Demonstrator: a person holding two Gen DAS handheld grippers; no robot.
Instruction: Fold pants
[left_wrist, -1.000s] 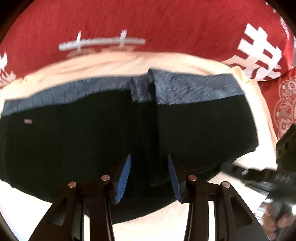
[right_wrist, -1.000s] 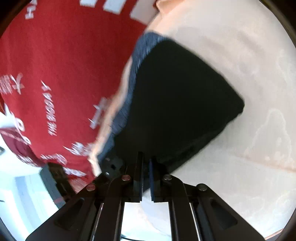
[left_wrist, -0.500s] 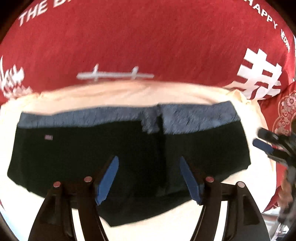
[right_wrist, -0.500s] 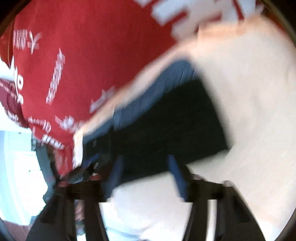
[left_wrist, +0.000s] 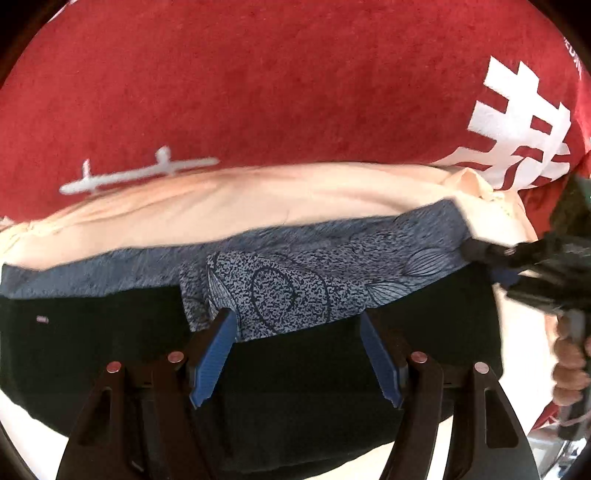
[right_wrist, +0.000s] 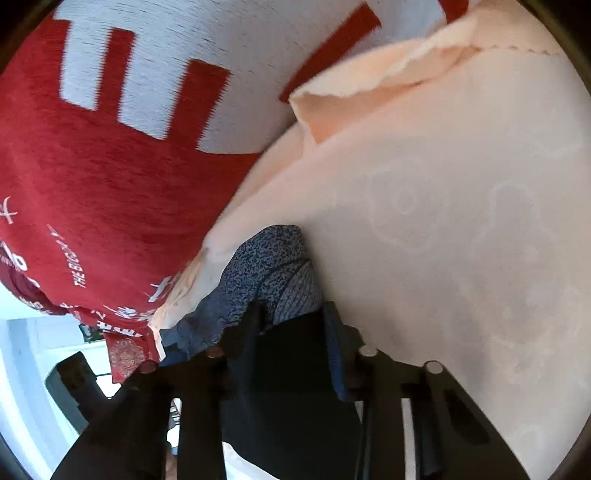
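Note:
Black pants (left_wrist: 110, 350) with a blue patterned waistband (left_wrist: 332, 258) lie flat on a peach cloth (left_wrist: 221, 206). My left gripper (left_wrist: 295, 315) hangs open over the middle of the pants, its blue pads just below the waistband and apart from the fabric. In the left wrist view my right gripper (left_wrist: 482, 262) sits at the right corner of the waistband. In the right wrist view that gripper (right_wrist: 291, 306) straddles the corner of the pants (right_wrist: 288, 369) beside the waistband (right_wrist: 266, 258). Its jaws are closing, with fabric between them and a gap still showing.
A red blanket with white lettering (left_wrist: 258, 92) lies beyond the peach cloth and fills the left of the right wrist view (right_wrist: 110, 166). The peach cloth (right_wrist: 443, 221) spreads out to the right of the pants. A hand (left_wrist: 569, 354) holds the right gripper's handle at the right edge.
My left gripper opened wider and moved up to the waistband. My right gripper opened from shut, swung to the waistband's right corner, and its jaws have narrowed around the fabric.

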